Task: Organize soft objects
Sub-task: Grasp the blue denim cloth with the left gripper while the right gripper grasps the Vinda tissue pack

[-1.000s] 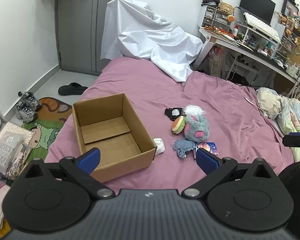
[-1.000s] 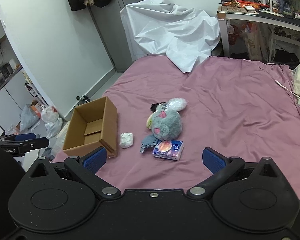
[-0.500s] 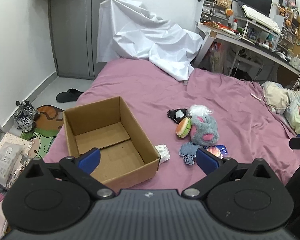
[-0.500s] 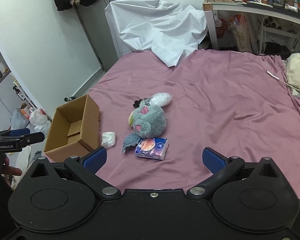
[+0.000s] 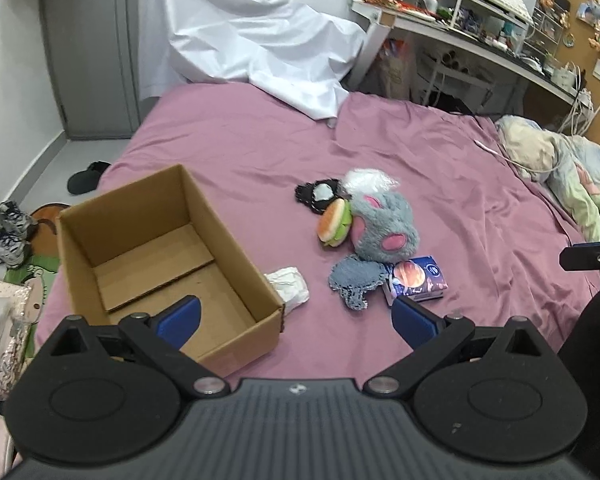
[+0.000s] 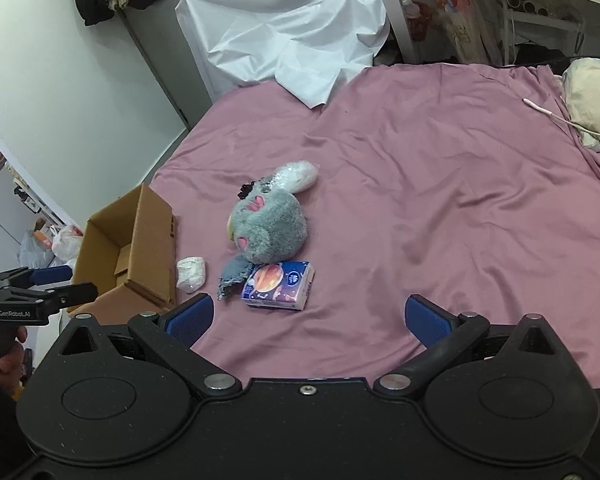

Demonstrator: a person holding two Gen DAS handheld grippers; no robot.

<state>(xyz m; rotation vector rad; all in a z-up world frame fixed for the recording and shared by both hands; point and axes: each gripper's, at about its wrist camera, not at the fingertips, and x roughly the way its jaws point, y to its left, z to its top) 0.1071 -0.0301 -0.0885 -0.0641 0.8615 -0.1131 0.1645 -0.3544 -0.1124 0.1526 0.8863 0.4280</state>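
An open, empty cardboard box (image 5: 152, 248) (image 6: 128, 248) sits at the near left of the pink bed. To its right lies a heap: a grey plush toy (image 5: 384, 228) (image 6: 270, 226), a plush burger (image 5: 334, 222), a black item (image 5: 316, 196), a clear-wrapped white bundle (image 5: 368, 178) (image 6: 296, 174), a grey-blue cloth (image 5: 354, 280) (image 6: 234, 272), a tissue pack (image 5: 416, 278) (image 6: 280, 286) and a white wad (image 5: 288, 284) (image 6: 190, 274). My left gripper (image 5: 296, 318) is open over the box's near corner. My right gripper (image 6: 308, 316) is open just short of the tissue pack.
A white sheet (image 5: 252, 36) is draped at the far end of the bed (image 5: 460, 184). A cluttered desk (image 5: 480, 32) stands at the far right, and a quilt (image 5: 572, 176) lies on the right. Shoes (image 5: 8, 232) and bags lie on the floor left of the bed.
Both grippers have moved forward and lower toward the bed; the box and the heap look larger and closer. Both stay open. No object has moved.
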